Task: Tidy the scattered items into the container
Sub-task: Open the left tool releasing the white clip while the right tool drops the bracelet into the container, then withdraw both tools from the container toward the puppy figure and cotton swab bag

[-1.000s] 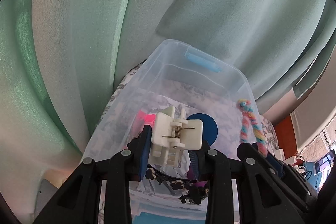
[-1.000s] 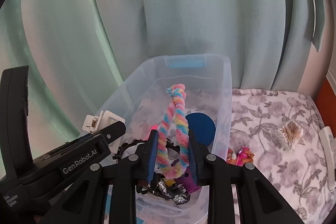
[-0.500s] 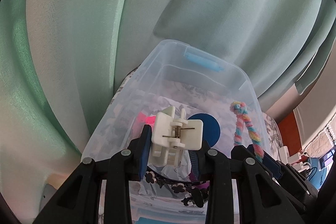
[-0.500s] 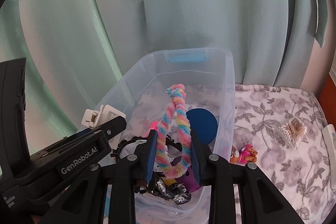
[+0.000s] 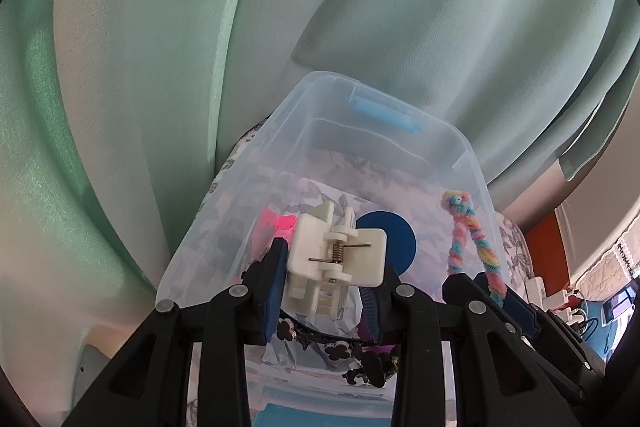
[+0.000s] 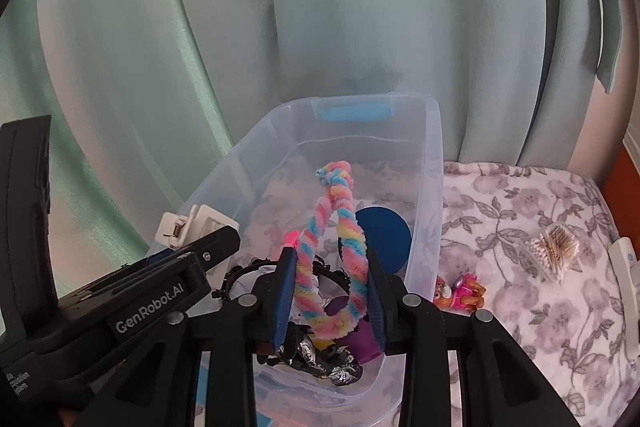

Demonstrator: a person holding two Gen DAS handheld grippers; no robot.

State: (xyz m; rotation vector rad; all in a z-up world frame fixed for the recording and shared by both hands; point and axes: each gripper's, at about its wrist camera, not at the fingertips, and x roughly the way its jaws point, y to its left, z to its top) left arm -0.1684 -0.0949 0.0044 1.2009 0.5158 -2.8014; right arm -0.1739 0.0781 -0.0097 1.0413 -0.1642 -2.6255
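A clear plastic container (image 5: 472, 155) with a blue handle stands against the curtain. My left gripper (image 5: 326, 279) is shut on a white spring hair clip (image 5: 320, 247), held over the near left part of the container (image 6: 434, 155). My right gripper (image 6: 331, 259) hangs over the near end, with a pastel twisted pipe-cleaner loop (image 6: 352, 239) upright between its pads. Its jaws are opening, and the loop still touches both pads. The left wrist view shows the loop (image 5: 460, 223) at the right. Inside the container lie a blue disc (image 6: 384, 239), a black flower headband (image 5: 332, 343) and a crumpled silver piece (image 6: 320, 359).
A floral cloth (image 6: 520, 207) covers the surface. On it, right of the container, lie a small pink and orange toy figure (image 6: 460, 293), a bag of cotton swabs (image 6: 552, 247) and a white object (image 6: 624, 267) at the edge. Green curtains (image 6: 320, 27) hang close behind.
The right jaws have widened a little and the pipe-cleaner loop has spread out between them. The left gripper and its clip have stayed put.
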